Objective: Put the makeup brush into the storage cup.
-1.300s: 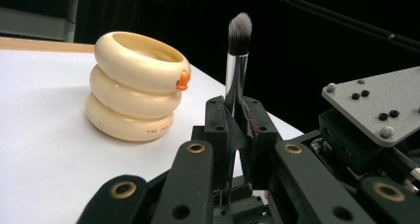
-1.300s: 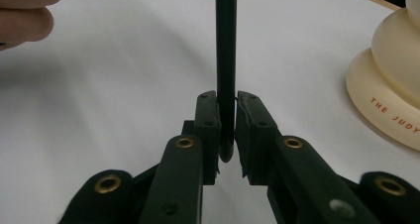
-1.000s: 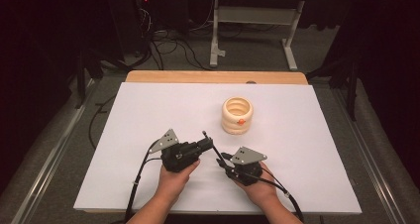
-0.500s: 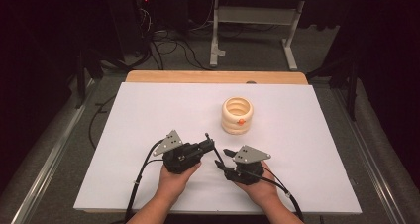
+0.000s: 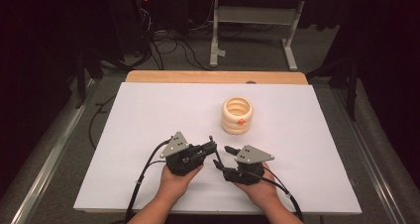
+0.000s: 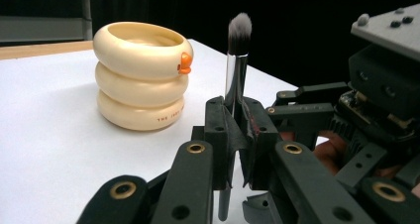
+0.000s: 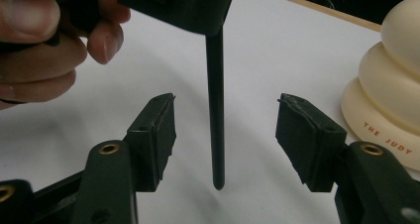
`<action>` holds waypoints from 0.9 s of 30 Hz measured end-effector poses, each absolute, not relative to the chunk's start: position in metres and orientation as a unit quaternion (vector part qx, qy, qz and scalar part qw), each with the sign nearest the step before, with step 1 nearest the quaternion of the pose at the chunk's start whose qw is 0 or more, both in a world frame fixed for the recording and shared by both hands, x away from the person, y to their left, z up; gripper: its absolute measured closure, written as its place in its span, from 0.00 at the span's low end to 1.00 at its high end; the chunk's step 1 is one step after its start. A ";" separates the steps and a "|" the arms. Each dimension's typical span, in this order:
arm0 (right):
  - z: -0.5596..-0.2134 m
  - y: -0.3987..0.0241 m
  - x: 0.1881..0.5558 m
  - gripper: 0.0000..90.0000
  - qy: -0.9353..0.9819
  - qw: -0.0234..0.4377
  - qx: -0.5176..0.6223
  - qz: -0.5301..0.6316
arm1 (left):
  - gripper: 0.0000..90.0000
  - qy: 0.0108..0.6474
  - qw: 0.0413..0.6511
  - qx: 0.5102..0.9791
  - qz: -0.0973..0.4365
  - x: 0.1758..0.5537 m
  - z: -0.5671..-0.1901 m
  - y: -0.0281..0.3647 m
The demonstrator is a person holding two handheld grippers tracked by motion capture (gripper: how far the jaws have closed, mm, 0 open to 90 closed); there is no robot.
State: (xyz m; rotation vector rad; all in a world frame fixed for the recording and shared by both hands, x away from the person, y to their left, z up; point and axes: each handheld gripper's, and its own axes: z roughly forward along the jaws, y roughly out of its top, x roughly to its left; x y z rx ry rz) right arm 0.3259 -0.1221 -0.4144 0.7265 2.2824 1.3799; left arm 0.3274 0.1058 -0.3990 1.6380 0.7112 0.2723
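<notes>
The left gripper [image 6: 233, 135] clamps a brush [image 6: 236, 70] upright, bristles up, near the cream holder [image 6: 141, 75] on the bench [image 5: 148, 115]. The right gripper [image 7: 225, 135], whose jaws have just been opening, stands apart around the brush's handle without touching it.

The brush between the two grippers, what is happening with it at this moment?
A person holds a gripper in each hand over the white table. The left gripper is shut on a makeup brush, holding it upright with the bristles on top. The right gripper has just been opening; its fingers stand apart on both sides of the brush handle without touching it. A cream ringed holder waits further back on the table.
</notes>
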 end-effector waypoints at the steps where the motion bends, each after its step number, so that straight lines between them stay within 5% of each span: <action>1: -0.414 -0.122 0.326 0.48 0.810 0.190 0.257 0.491 | 0.93 0.308 0.617 0.714 0.120 0.327 -0.399 0.105; 27: -0.409 -0.122 0.320 0.75 0.798 0.198 0.239 0.516 | 0.93 0.295 0.609 0.726 0.119 0.323 -0.400 0.096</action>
